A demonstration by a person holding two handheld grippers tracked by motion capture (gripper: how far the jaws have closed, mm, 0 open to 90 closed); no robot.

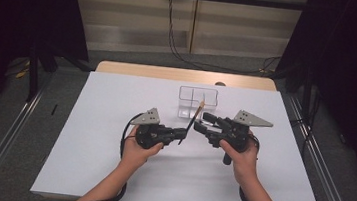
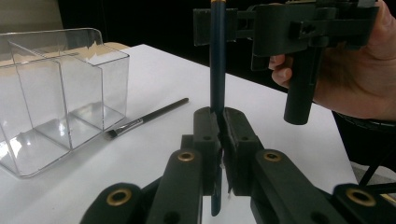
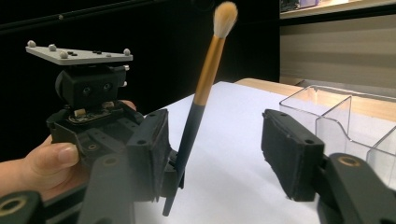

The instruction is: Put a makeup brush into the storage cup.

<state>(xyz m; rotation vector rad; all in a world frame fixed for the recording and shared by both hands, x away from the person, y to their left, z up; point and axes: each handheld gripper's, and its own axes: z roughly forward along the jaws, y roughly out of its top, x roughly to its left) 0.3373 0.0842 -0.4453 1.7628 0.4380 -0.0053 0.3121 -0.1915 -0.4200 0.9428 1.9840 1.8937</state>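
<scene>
Between the open right gripper (image 3: 215, 154) jaws stands the makeup brush (image 3: 198, 107).

No lettering or numerals seem readable on anything here.

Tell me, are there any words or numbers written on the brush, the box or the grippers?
None can be read. The brush, the clear box, the left gripper that is shut on the brush, and the right gripper show no letters, numbers or signs.
</scene>
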